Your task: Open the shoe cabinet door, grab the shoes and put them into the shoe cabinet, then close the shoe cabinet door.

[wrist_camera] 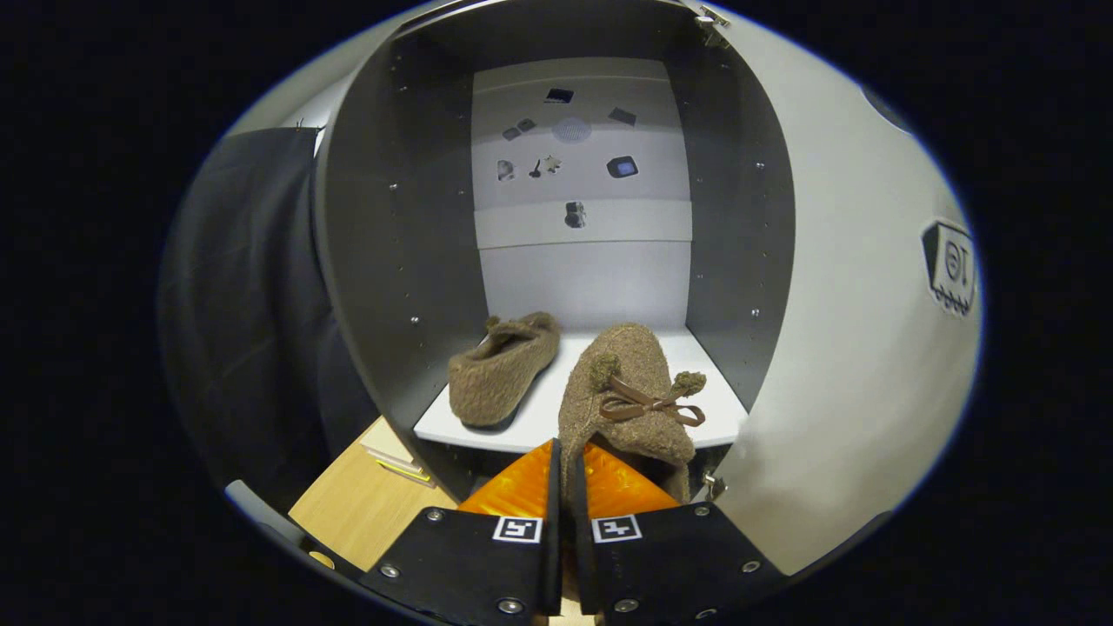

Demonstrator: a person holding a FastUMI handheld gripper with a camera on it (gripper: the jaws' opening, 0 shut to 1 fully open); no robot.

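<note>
The shoe cabinet (365,261) stands open ahead, its pale door (852,348) swung out to the right. One fuzzy brown slipper (503,369) lies on the white shelf (713,382) at the left. A second brown slipper (630,391), with a ribbon bow and pompoms, hangs over the shelf's front edge. My gripper (567,469) is shut on its heel rim, the thin fabric pinched between both fingers. The slipper's toe points into the cabinet.
Dark side walls enclose the shelf, with a white back panel (583,261) behind. A wooden floor (365,504) shows below left, with a small flat piece (391,448) lying by the cabinet's foot. Black cloth (243,304) hangs left of the cabinet.
</note>
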